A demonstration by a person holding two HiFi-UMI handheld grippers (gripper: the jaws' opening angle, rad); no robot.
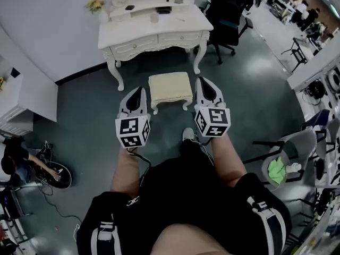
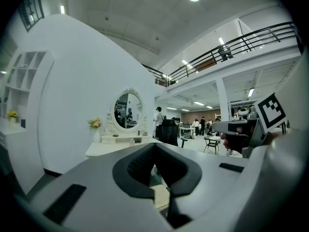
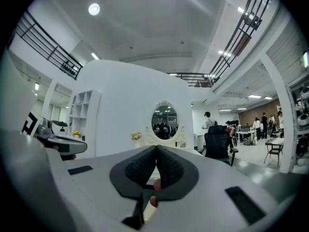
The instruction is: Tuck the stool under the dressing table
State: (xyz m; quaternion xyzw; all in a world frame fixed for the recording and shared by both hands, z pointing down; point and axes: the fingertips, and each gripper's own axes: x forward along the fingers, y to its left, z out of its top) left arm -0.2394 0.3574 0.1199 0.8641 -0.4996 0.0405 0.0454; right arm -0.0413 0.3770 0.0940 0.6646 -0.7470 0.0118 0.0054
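Note:
The cream stool (image 1: 170, 88) stands on the dark floor just in front of the white dressing table (image 1: 154, 36), outside the gap between its legs. My left gripper (image 1: 137, 90) is level with the stool's left side and my right gripper (image 1: 202, 81) with its right side; both point toward the table. Each has its jaws shut with nothing between them. In the left gripper view the shut left gripper (image 2: 154, 148) points at the dressing table (image 2: 113, 148) and its oval mirror (image 2: 128, 111). The right gripper (image 3: 156, 150) faces the same mirror (image 3: 164, 121).
A black office chair (image 1: 226, 17) stands right of the dressing table. A white cabinet (image 1: 24, 97) is at the left, with a person (image 1: 21, 163) and cables on the floor below it. A grey chair (image 1: 297, 150) is at the right.

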